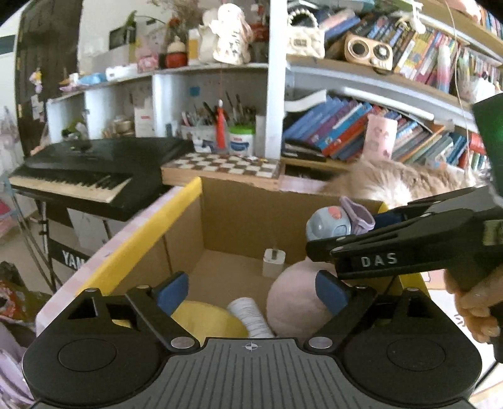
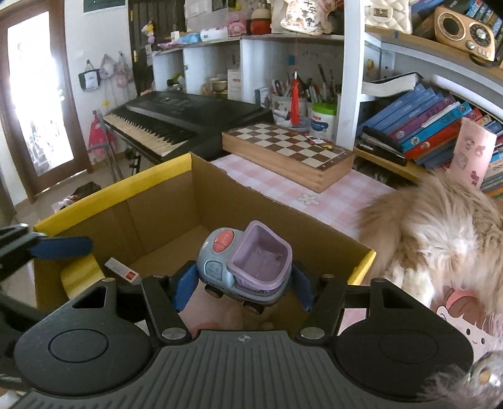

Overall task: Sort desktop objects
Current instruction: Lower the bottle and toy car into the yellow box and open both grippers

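**Right claw holds toy truck over the box; left claw wide and empty**

Right gripper (image 2: 242, 288): blue pads clamped on both flanks of the toy truck (image 2: 243, 267), a grey-blue cab with a pink knob and a lilac open bin, wheels hanging free. Truck sits above the cardboard box (image 2: 163, 201), near its 5 o'clock corner in the right wrist view. In the left wrist view the same truck (image 1: 333, 223) shows at 2 o'clock, with the right gripper's arm (image 1: 408, 251) crossing in, stamped "DAS".

Left gripper (image 1: 251, 294): jaws spread wide, nothing between the pads, poised over the box interior (image 1: 239, 220).

Box contents: white charger block (image 1: 273, 262) standing on the floor, pink plush ball (image 1: 298, 302) at 5 o'clock, white ribbed roll (image 1: 251, 314), yellow item (image 1: 207, 321).

Readable text: "YAM…" on the keyboard stand (image 1: 70, 258), partly cut off. Hanging cloth on the top shelf (image 2: 301, 15) carries Chinese characters, too small to be sure of.

Around: chessboard (image 2: 289, 148) at 12 o'clock beyond the box, fluffy tan fur (image 2: 440, 236) at 3 o'clock, touching the box's right corner.
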`<control>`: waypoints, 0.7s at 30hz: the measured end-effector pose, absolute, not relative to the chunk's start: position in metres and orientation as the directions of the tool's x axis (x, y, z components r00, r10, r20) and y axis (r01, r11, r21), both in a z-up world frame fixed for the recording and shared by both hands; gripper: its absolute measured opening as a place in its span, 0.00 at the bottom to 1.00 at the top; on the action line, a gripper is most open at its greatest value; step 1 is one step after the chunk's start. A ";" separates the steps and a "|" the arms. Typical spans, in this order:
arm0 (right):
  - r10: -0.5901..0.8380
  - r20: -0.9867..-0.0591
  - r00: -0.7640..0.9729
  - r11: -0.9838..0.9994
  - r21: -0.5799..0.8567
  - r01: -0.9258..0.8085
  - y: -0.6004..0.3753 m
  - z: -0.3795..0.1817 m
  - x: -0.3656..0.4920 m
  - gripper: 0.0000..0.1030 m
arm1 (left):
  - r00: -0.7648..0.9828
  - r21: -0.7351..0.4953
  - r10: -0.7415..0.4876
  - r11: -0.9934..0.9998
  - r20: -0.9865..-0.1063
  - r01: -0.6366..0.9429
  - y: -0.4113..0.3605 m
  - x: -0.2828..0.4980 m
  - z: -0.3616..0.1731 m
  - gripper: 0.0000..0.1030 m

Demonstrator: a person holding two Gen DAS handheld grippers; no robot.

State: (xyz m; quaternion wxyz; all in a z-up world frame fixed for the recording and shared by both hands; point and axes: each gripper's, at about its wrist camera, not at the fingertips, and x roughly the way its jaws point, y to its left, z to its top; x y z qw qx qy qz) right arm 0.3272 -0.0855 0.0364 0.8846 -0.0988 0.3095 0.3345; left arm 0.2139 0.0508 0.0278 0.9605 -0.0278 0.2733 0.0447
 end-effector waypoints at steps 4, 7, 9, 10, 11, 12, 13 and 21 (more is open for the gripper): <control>0.523 -0.632 0.571 0.730 -0.012 -0.683 -0.077 0.033 0.331 0.59 | 0.850 -0.049 0.099 0.988 -0.518 -0.145 0.054 0.203 0.031 0.88; 0.512 -0.673 0.533 0.706 -0.024 -0.708 -0.069 0.027 0.339 0.59 | 0.861 -0.059 0.111 0.985 -0.496 -0.161 0.055 0.194 0.033 0.89; 0.491 -0.683 0.542 0.697 -0.065 -0.714 -0.064 0.024 0.338 0.59 | 0.866 -0.060 0.117 0.984 -0.487 -0.167 0.054 0.190 0.035 0.89; 0.482 -0.686 0.545 0.696 -0.079 -0.714 -0.064 0.023 0.338 0.59 | 0.868 -0.065 0.119 0.983 -0.482 -0.171 0.054 0.188 0.035 0.89; 0.476 -0.689 0.547 0.696 -0.085 -0.713 -0.063 0.023 0.339 0.59 | 0.870 -0.070 0.119 0.983 -0.478 -0.172 0.054 0.186 0.036 0.89; 0.468 -0.694 0.546 0.697 -0.090 -0.712 -0.063 0.022 0.341 0.59 | 0.872 -0.072 0.119 0.982 -0.474 -0.174 0.054 0.185 0.036 0.89; 0.464 -0.697 0.546 0.697 -0.093 -0.711 -0.064 0.022 0.342 0.59 | 0.874 -0.074 0.121 0.982 -0.471 -0.176 0.054 0.184 0.036 0.89; 0.474 -0.665 0.578 0.716 -0.091 -0.692 -0.069 0.029 0.333 0.74 | 0.881 -0.091 0.133 0.977 -0.455 -0.194 0.056 0.171 0.039 0.91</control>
